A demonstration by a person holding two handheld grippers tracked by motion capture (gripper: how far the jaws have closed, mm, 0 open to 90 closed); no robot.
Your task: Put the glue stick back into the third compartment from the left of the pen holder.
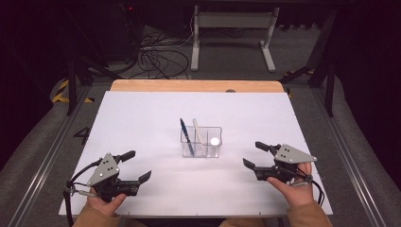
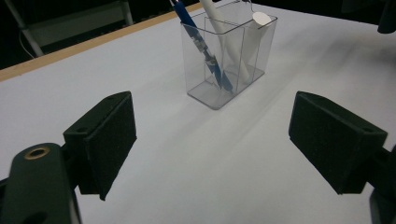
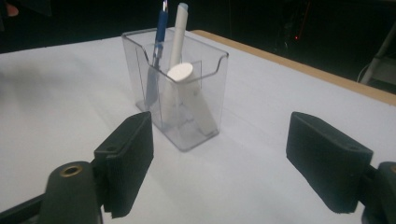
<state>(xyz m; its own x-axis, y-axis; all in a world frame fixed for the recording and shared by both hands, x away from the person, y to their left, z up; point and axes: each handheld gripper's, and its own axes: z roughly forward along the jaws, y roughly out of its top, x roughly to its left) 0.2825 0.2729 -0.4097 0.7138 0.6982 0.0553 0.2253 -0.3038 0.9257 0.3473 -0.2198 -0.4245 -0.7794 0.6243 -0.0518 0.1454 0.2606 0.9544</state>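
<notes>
— Standing near the middle of the white table top (image 1: 142,118) is a clear plastic holder with inner dividers (image 1: 201,142), upright. Do you see what it holds?

— Three things. A blue pen (image 1: 185,135) leans in the left compartment as the high view has it, its tip down at the floor of the holder. A long white pen-shaped stick (image 1: 198,132) leans in the compartment next to it, and a short white cylinder with a round flat end (image 1: 215,141) sits at the right.

— And the grippers?

— The left gripper (image 1: 139,166), a black two-jaw tool with a grey three-cornered plate, is held in the left hand (image 1: 105,203) near the table's front left, well apart from the holder. Its jaws are spread wide with nothing between them; in the left gripper view only bare table lies between the pads.

— The right one?

— The right gripper (image 1: 252,154), in the right hand (image 1: 293,187) at the front right, points toward the holder, near it but not touching. Its jaws also stand wide apart and hold nothing.
</notes>
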